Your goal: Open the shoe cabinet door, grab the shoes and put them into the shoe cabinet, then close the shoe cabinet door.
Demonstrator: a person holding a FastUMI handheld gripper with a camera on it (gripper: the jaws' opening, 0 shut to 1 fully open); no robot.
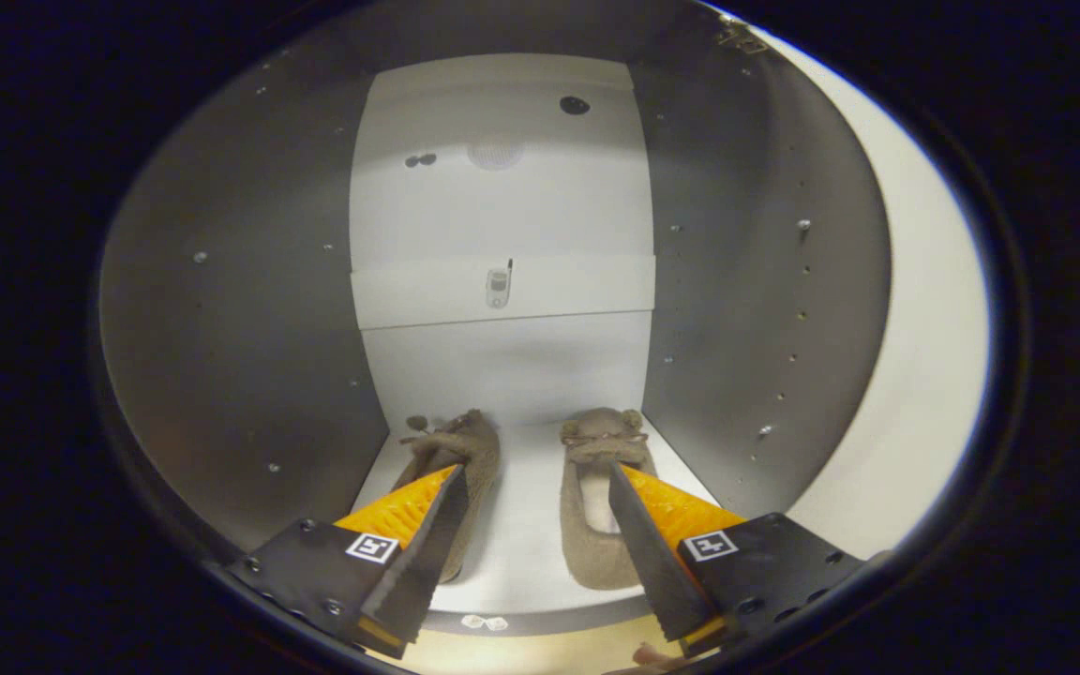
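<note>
Gripper [535,473] fingers stand wide apart as I look along them into the open shoe cabinet [240,309], and they clamp nothing. Two shoes lie on the cabinet's pale floor [526,525], side by side with a bare strip of floor between them, toes pointing away from me toward the back wall [502,216]. From where I sit, the left shoe [474,450] lies just ahead of and partly under the left finger, whose tip overlaps its near half. The right shoe [596,553] sits under the right finger in the same way, with that finger crossing its opening. I cannot tell whether either finger touches a shoe or only hangs over it.

Both shoes are soft, tan-brown slippers of a fuzzy fabric, low cut, each with a small bow or knot at the toe. The right one shows its open mouth and rounded heel; the left one shows mostly its toe and outer side.

Grey side panels dotted with small peg holes rise on either side, and a pale shelf edge [502,291] crosses the back wall well beyond the shoes. A small fitting on that shelf edge is too tiny to identify. The heel of the left shoe is hidden behind the left finger.
</note>
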